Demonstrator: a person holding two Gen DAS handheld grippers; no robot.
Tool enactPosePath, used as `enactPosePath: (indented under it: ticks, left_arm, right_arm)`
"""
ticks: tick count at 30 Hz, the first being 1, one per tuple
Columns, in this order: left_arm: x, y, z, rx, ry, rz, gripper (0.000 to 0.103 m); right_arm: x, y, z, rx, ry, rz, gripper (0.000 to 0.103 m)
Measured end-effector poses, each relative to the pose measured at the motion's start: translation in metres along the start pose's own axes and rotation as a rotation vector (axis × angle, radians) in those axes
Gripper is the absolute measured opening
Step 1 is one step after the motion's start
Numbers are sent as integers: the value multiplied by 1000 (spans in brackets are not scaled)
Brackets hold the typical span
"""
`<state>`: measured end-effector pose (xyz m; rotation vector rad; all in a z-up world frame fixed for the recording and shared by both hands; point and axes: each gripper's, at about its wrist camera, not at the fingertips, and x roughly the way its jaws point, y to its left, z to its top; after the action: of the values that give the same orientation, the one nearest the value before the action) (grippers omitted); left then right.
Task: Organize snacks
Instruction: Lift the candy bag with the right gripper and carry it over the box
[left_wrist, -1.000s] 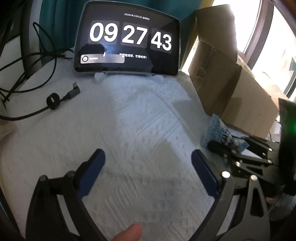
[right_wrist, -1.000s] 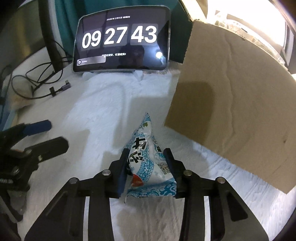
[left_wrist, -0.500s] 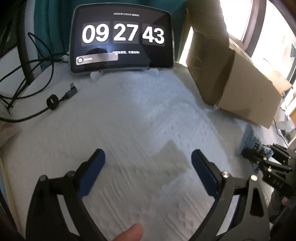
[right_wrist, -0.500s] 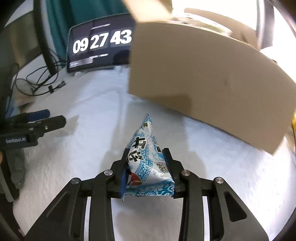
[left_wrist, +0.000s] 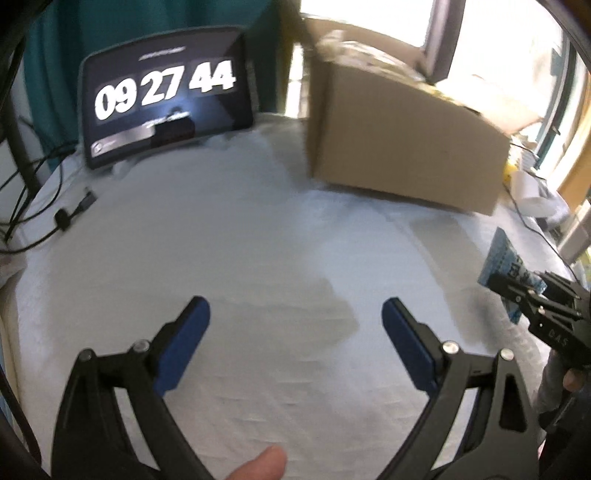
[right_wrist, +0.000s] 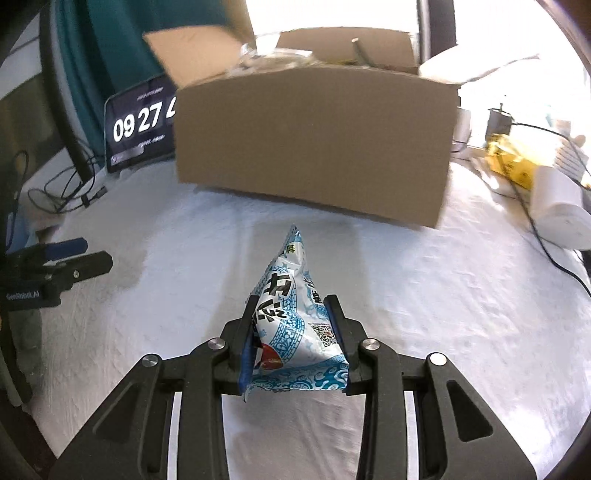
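A blue-and-white snack packet (right_wrist: 291, 317) stands pinched between the pads of my right gripper (right_wrist: 291, 321), which is shut on it above the white cloth. The same packet (left_wrist: 504, 266) shows at the right edge of the left wrist view, in the right gripper (left_wrist: 517, 291). An open cardboard box (right_wrist: 314, 147) stands behind it, with some contents showing over its rim. My left gripper (left_wrist: 295, 325) hangs open over bare cloth with nothing between its blue pads; its fingers (right_wrist: 74, 266) show at the left of the right wrist view.
A tablet clock (left_wrist: 166, 96) leans at the back left, with black cables (left_wrist: 55, 218) beside it. White cloth (left_wrist: 258, 240) covers the table. Right of the box lie a yellow packet (right_wrist: 513, 166), a white roll (right_wrist: 557, 206) and a cable. A thumb tip (left_wrist: 258, 465) shows at the bottom.
Both grippers have swung rightward, so the box now stands squarely ahead and shows its open top. The right gripper has kept its hold on the packet. The clock changed from 43 to 44.
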<state>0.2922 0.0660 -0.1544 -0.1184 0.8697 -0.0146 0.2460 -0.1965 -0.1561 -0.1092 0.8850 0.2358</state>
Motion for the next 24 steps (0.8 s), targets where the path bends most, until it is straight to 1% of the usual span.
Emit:
enactPosePath:
  ticks: [3, 11, 18, 24]
  left_arm:
    - [-5, -23, 7, 26, -15, -15, 95]
    - [-19, -60, 28, 73, -55, -36, 95]
    - [-34, -80, 53, 101, -104, -45, 95]
    - [-45, -88, 74, 132, -147, -46, 95]
  right_arm:
    - [-14, -16, -1, 17, -24, -9, 36]
    - [-44, -56, 8, 56, -83, -33, 36]
    - [-62, -69, 34, 52, -137, -40, 36]
    - [-71, -72, 60, 40, -178, -45, 36]
